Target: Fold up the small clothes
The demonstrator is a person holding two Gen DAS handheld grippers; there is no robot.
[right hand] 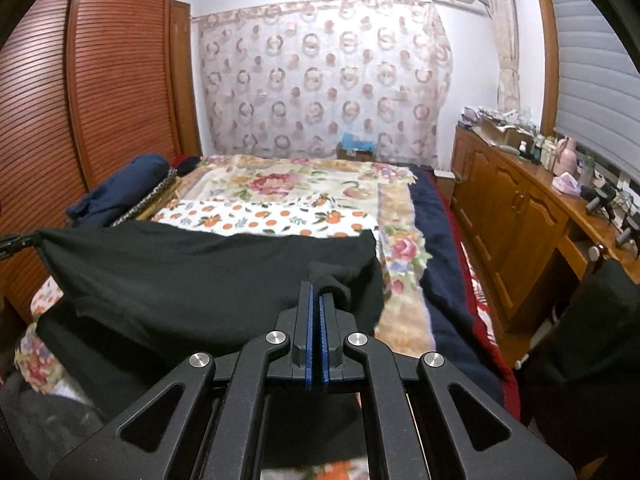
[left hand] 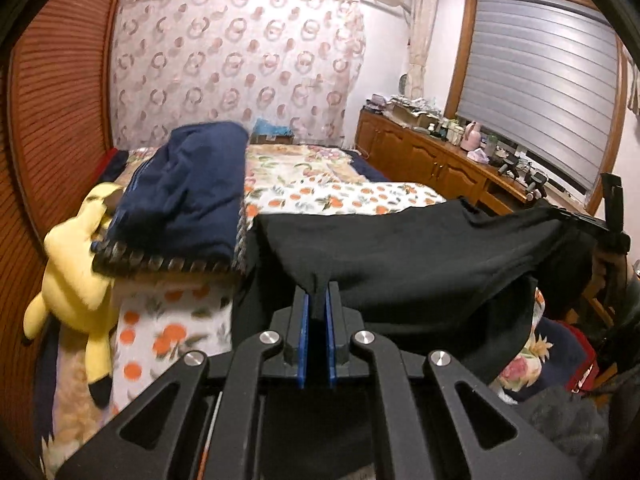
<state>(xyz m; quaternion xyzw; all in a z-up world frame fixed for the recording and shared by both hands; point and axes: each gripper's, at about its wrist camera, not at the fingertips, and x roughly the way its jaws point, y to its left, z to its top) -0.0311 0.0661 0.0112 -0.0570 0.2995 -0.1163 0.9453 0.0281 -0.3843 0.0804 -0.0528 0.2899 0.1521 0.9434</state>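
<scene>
The bed (right hand: 280, 184), covered with floral and orange-print bedding, fills the room ahead. A black garment (left hand: 400, 248) hangs stretched above the bed's near edge, clear of the covers, its lower part sagging. It looks soft, light and limp; holding it at the two upper corners seems right. The left gripper (left hand: 319, 300) is clamped on one corner, the right gripper (right hand: 318, 294) on the other.
</scene>
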